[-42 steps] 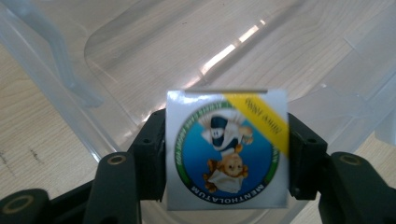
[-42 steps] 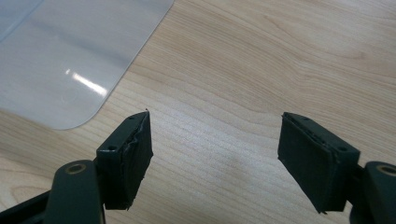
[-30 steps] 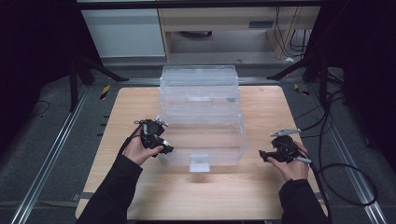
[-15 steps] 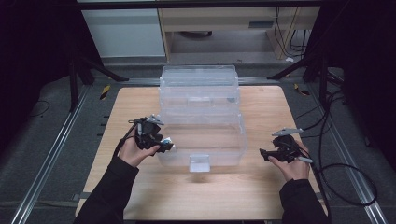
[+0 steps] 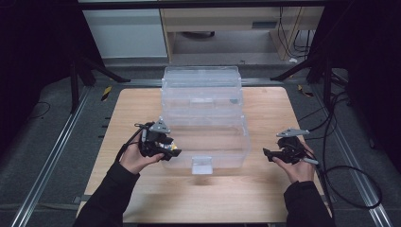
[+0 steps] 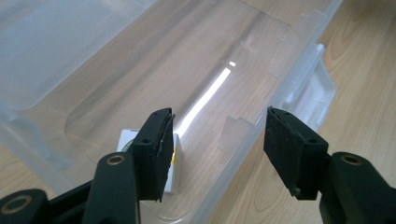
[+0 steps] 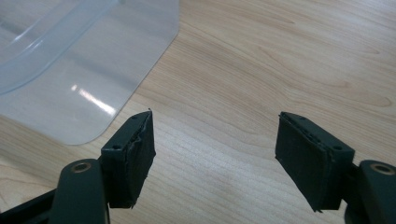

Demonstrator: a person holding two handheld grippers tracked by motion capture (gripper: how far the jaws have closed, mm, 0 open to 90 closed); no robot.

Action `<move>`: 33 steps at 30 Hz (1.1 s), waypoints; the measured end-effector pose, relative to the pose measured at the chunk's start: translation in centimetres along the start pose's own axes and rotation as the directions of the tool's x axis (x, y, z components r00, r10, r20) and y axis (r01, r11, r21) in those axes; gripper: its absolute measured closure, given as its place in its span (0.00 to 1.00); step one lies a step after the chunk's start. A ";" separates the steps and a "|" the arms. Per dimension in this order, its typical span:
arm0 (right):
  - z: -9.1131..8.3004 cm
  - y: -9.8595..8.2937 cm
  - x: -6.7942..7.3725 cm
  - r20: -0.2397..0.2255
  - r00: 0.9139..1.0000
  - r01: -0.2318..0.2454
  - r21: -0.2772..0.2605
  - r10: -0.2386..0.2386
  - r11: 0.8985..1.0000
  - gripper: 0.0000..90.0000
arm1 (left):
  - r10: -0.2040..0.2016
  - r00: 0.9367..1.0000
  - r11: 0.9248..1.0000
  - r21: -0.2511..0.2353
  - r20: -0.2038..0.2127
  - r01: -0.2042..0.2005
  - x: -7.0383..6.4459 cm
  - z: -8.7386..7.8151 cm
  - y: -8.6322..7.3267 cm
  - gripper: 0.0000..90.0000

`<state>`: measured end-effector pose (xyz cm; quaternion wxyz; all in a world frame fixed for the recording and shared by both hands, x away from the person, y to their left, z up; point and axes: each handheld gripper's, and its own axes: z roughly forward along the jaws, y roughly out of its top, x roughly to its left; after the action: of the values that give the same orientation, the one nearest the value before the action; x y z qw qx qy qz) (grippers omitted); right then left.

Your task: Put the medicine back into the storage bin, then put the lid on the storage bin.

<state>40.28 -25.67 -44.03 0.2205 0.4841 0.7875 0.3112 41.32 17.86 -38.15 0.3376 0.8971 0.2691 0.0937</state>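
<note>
My left gripper [image 5: 163,144] has edged right to the near-left edge of the clear plastic storage box [image 5: 203,118], jaws wide, over what may be a small white packet [image 6: 175,161] inside. My right gripper [image 5: 279,153] hangs wide over the table [image 5: 265,198].

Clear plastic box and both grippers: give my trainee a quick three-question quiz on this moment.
1. True or false: the right gripper is clamped on the clear plastic box.
2. Which gripper is nearer the box? A) left gripper B) right gripper
3. Fill in: in the left gripper view, a small white ____ shows through the box wall beside one jaw.

Key:
1. False. Its jaws stand wide apart over the bare wooden table, beside the box.
2. A. In the high view it sits against the box's left front corner.
3. Item; what it is cannot be told.
</note>
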 end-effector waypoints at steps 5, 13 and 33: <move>0.0 0.1 0.0 -0.004 1.000 0.003 -0.001 -0.003 1.000 0.33 | 0.029 0.999 0.999 -0.016 0.033 -0.029 -0.3 0.5 0.7 0.48; -0.1 0.4 0.4 -0.019 0.999 0.030 -0.009 -0.030 1.000 0.33 | 0.120 0.987 0.993 -0.003 0.107 -0.120 -1.6 1.5 1.9 0.50; -0.3 0.6 0.4 -0.026 0.999 0.042 -0.015 -0.042 0.999 0.33 | 0.246 0.954 0.959 0.099 0.174 -0.265 -3.5 4.4 3.5 0.48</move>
<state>40.29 -25.21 -43.41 0.2198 0.4618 0.7981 0.3186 41.38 11.29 -39.18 0.2881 0.9478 0.1278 0.0478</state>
